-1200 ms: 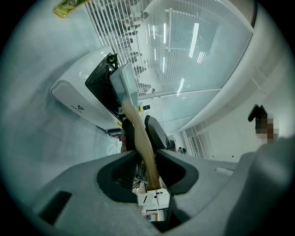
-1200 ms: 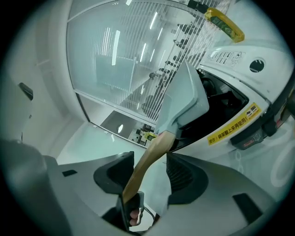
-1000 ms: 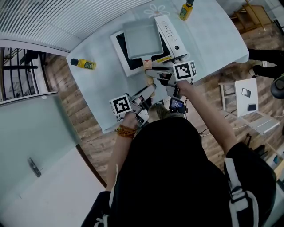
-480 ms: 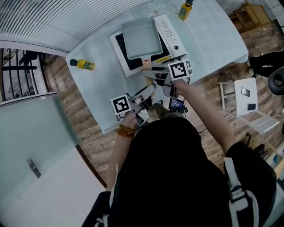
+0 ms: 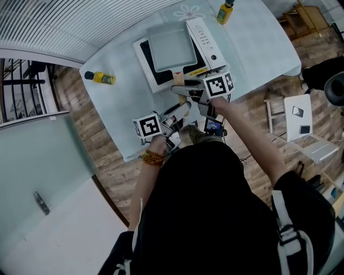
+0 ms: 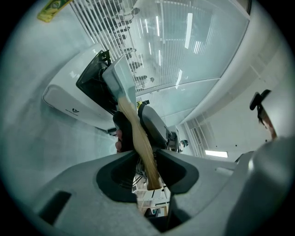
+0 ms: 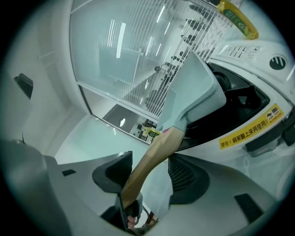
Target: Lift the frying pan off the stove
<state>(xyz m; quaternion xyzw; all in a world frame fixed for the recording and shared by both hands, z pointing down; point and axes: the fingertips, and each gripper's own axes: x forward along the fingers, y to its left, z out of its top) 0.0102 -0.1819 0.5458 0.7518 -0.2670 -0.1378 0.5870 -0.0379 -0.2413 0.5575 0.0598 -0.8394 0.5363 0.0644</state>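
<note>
Bottle, far left: a yellow bottle point(image 5: 100, 78) lies on its side on the table point(image 5: 258, 48), well to the left of the stove.
Left gripper: the left gripper point(image 5: 181, 110) is held in front of the stove's near edge, on the person's side, and points up toward the pan's handle.
Left fingers: in the left gripper view the fingers point(image 6: 182, 173) stand apart, with the end of the wooden handle between them. A gap shows on each side of the wood, so no pad presses on it.
Stove: a white stove point(image 5: 207, 40) with a black top sits mid-table, its control strip along its right side.
Frying pan: a square grey frying pan point(image 5: 172, 48) lies over the stove's black top. Whether its base rests on the glass or is raised a little I cannot tell.
Handle: the wooden handle point(image 5: 179, 80) sticks out past the stove's near edge toward the person.
Right gripper: the right gripper point(image 5: 183, 90) comes in from the right of the handle, just in front of the stove's near edge, and points left across the handle.
Right fingers: the fingers point(image 7: 186, 179) have just been opening and stand wide apart. The handle runs between them, close against one pad, with clear space to the other.
Bottle, right: a second yellow bottle point(image 5: 226, 12) with a dark cap lies beyond the stove's far right corner.
</note>
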